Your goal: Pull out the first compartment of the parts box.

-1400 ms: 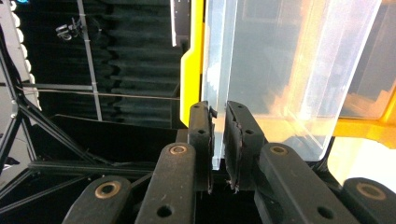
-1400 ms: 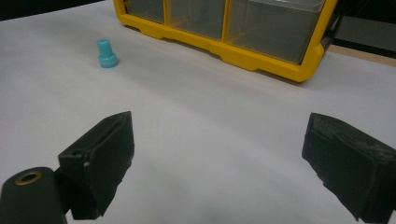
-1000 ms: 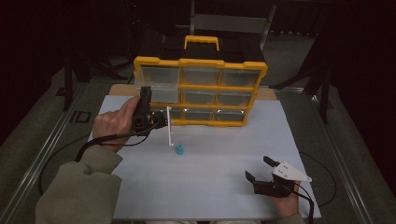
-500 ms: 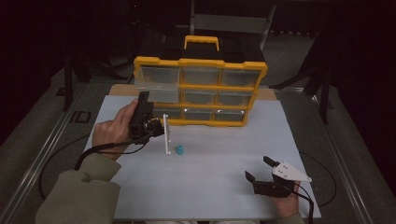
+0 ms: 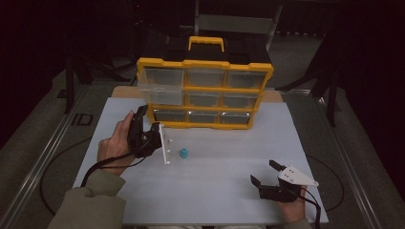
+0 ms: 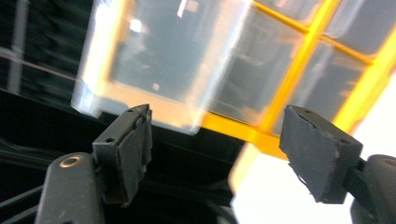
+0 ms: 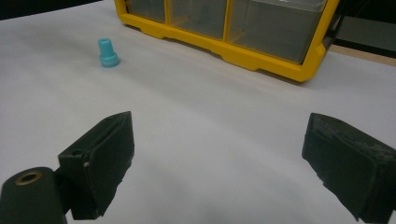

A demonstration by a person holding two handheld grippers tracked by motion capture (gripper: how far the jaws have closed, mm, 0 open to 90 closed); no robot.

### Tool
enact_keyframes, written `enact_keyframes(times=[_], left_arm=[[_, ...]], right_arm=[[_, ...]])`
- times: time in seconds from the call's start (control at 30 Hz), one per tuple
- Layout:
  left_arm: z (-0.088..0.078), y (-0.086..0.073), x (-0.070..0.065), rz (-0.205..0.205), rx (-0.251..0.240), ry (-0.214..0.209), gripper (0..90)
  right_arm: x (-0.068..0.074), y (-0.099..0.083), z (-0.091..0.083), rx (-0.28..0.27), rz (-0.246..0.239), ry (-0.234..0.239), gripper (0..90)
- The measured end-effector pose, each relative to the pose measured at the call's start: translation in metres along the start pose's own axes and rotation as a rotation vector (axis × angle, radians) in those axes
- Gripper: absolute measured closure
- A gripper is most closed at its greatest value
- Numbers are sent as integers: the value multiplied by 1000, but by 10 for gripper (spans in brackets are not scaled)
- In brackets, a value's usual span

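Item one: a yellow plastic organizer (image 5: 205,93), standing upright at the far edge of the table, with a yellow carry handle (image 5: 206,43) on top and a grid of translucent, smoky-clear drawers set in thick yellow bars. We note one drawer (image 5: 161,90) at the left side drawn out past the frame; in the left gripper view its clear, box-shaped front (image 6: 159,60) shows with soft rounded corners and a glossy sheen.

Item two: the left gripper (image 5: 160,140), black and matte, held in the person's left hand (image 5: 114,143) just in front of the organizer's lower left corner. Its jaws have just been opening and now stand well apart; in its own view we see two blocky dark rubber pads (image 6: 128,149) with worn, chipped edges and nothing between them, the drawer lying beyond them.

Item three: a small teal stopper-shaped piece (image 5: 183,153), round with a wider base, smooth, standing upright on the table just beside the left gripper and well clear of the organizer.

Item four: the right gripper (image 5: 267,174), resting near the table's near right edge, jaws spread wide and empty, a pale three-cornered plate on top.

Item five: the table (image 5: 229,143), flat, white, matte.
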State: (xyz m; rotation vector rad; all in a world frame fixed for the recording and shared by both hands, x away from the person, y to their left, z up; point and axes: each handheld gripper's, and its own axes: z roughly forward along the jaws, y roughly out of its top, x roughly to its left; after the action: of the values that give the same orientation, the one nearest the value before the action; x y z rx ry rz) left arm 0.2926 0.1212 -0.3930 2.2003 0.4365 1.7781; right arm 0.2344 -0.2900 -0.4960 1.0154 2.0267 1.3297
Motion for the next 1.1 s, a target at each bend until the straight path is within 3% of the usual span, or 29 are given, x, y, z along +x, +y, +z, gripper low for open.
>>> enact_keyframes(times=[0.13,0.2,0.67,0.73,0.77,0.87,0.9,1.0,1.03,1.1], left_arm=[[0,-10,-4,-126,4,-69,199],[0,-14,-7,-165,11,-89,188],[4,-37,-10,-370,28,-220,150],[4,-37,-10,-370,28,-220,147],[6,-41,-8,-422,29,-252,147],[7,-43,-7,-451,28,-268,125],[8,-45,-7,-480,29,-288,125],[10,-46,-6,-498,33,-307,105],[12,-48,-5,-526,39,-347,105],[13,-51,-4,-550,40,-379,76]], right_arm=[[0,0,0,4,1,1,90],[0,0,0,3,1,1,90],[-1,0,0,3,1,-1,90],[-1,-1,0,1,3,0,90],[-1,-1,0,1,3,0,90],[-1,0,0,2,-1,-3,90],[-1,0,0,2,-2,-3,90],[-1,0,0,2,1,-3,90],[-1,0,0,3,0,-5,90],[-1,-1,0,3,0,-7,90]])
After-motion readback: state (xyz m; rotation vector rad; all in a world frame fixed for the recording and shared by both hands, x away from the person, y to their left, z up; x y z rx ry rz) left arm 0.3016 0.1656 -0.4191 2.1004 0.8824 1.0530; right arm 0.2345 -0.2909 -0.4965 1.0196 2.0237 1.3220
